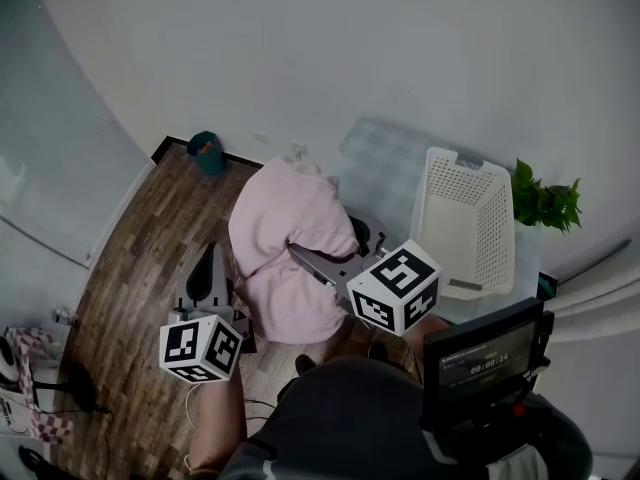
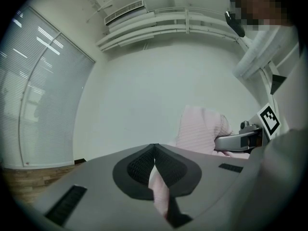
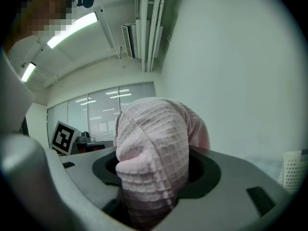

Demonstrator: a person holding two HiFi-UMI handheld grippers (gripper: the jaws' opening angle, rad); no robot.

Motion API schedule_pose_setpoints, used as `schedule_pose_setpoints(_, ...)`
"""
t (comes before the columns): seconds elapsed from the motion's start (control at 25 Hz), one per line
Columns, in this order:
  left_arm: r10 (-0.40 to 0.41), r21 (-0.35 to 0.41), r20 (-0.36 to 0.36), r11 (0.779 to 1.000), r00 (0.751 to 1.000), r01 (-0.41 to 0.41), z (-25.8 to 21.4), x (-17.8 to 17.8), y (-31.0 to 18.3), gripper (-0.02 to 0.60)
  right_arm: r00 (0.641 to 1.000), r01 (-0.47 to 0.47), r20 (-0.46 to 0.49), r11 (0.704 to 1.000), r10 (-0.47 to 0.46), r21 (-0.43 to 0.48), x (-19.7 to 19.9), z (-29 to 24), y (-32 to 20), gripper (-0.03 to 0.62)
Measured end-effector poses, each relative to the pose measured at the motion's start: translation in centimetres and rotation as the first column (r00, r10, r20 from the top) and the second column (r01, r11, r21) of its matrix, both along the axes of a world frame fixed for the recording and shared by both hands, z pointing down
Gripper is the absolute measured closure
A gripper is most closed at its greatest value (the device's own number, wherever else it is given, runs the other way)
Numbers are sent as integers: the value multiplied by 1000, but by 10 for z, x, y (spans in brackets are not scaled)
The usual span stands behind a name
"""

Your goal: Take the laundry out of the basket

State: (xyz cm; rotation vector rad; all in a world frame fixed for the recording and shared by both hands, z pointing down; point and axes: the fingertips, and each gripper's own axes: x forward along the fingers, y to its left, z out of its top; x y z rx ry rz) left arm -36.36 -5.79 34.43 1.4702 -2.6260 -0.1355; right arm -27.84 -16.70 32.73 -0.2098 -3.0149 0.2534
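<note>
A pink waffle-weave garment [image 1: 290,248] hangs in the air between my two grippers, clear of the white laundry basket [image 1: 465,218]. My left gripper [image 1: 213,268] pinches a thin fold at the garment's left edge. In the left gripper view its jaws [image 2: 154,150] are shut on a pink strip [image 2: 158,186], with the rest of the garment [image 2: 202,129] off to the right. My right gripper [image 1: 300,253] reaches in from the right. A thick bunch of the pink fabric [image 3: 154,153] fills the gap between its jaws [image 3: 154,177].
The basket lies tipped on a table with a pale checked cloth [image 1: 385,163], and a green plant [image 1: 545,203] stands beside it. A teal object [image 1: 207,151] sits on the wood floor by the wall. A small screen [image 1: 485,358] is near the person's body.
</note>
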Motion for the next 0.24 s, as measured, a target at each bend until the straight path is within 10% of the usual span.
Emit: schedule_pose_setpoints(0.24,-2,0,-3,1000,1000,2,1,0,2,572,1000,-1,5,1000,1,-4,0,-2,-2,301)
